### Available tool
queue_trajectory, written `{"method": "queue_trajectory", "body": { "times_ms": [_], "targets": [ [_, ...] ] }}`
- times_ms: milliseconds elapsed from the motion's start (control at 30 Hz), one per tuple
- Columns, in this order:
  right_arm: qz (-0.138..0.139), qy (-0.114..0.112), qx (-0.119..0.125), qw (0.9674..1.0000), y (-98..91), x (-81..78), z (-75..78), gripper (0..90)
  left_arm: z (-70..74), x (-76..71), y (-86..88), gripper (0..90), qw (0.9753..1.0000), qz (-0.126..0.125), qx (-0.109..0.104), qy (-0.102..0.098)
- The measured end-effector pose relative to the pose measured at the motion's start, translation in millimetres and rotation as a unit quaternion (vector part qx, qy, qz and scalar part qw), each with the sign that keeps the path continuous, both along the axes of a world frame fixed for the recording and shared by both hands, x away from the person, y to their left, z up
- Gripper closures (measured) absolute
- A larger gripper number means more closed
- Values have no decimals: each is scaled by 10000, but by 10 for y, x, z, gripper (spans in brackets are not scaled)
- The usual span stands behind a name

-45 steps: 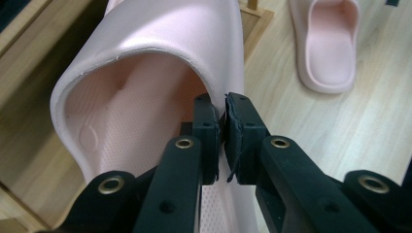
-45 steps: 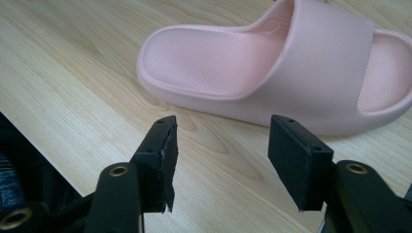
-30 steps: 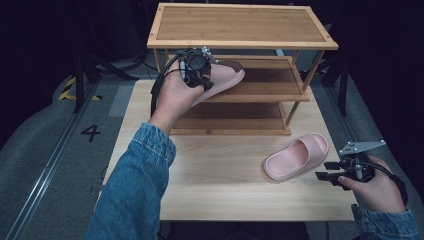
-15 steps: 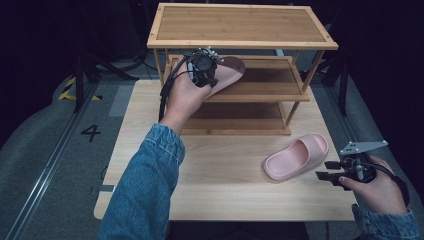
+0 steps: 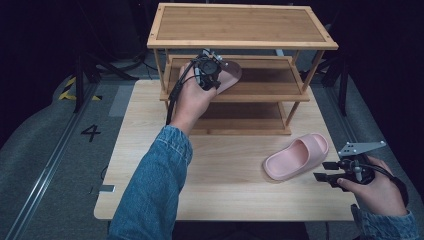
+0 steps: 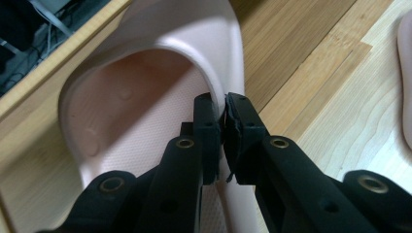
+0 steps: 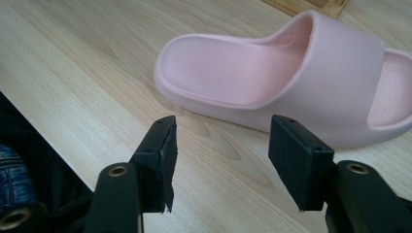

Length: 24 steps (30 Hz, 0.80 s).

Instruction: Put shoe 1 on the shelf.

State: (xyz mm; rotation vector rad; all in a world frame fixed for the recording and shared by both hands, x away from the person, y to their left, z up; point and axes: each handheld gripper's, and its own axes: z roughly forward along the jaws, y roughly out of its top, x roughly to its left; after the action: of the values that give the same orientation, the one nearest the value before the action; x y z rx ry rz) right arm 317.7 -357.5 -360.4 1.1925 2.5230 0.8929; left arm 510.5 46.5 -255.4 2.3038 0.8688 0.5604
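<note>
The pale pink foam-like slipper (image 7: 272, 77) on the table looks soft and matt, with tiny dots pressed all over its footbed and smooth sides. The second pink slipper (image 6: 145, 97) at the shelf has the same dull, dotted inside and a smooth rim. The light wooden table (image 5: 210, 165) is smooth with wavy grain lines. The three-level bamboo rack (image 5: 240, 25) is a warmer brown, made of thin strips, with a soft shine. The black plastic left gripper (image 6: 222, 126) and black plastic right gripper (image 7: 221, 160) look matt, with round brass-coloured metal rivets and rough-edged rubbery pads (image 7: 169, 160). The blue denim sleeve (image 5: 155, 185) is coarse woven cloth.
</note>
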Motion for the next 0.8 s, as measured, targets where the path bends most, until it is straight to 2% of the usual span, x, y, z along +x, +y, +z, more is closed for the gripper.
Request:
{"method": "queue_trajectory", "body": {
  "times_ms": [67, 167, 200, 267, 300, 400, 500, 667, 800],
  "targets": [
    [31, -49, -19, 10000, 5, -11, 16, 446, 1, -3, 0, 811, 10000, 22, -14, 3],
    [28, -44, -3, 10000, -1, -15, 24, 444, 28, -33, 18, 601, 10000, 72, -35, 8],
    [18, -39, -13, 10000, -1, -12, 20, 443, 66, -45, 56, 596, 9999, -47, 46, -94],
    [5, -10, -31, 10000, 3, -3, 9, 442, 125, -123, 144, 533, 9998, -106, -190, 4],
    [44, -24, -26, 10000, 8, 6, 3, 442, 143, -179, 192, 523, 9993, -134, -335, 28],
    [51, -51, -25, 10000, 30, 9, 23, 442, 217, -340, 348, 522, 9987, -255, -435, -37],
    [72, -133, -35, 9999, 48, 14, 57, 442, 271, -482, 520, 523, 9976, -332, -603, 83],
    [100, -144, -37, 9998, 79, 39, 64, 442, 303, -696, 746, 505, 9963, -438, -726, 115],
    [119, -146, -23, 9998, 97, 67, 70, 442, 250, -854, 906, 499, 9960, -417, -778, 130]
  ]
}}
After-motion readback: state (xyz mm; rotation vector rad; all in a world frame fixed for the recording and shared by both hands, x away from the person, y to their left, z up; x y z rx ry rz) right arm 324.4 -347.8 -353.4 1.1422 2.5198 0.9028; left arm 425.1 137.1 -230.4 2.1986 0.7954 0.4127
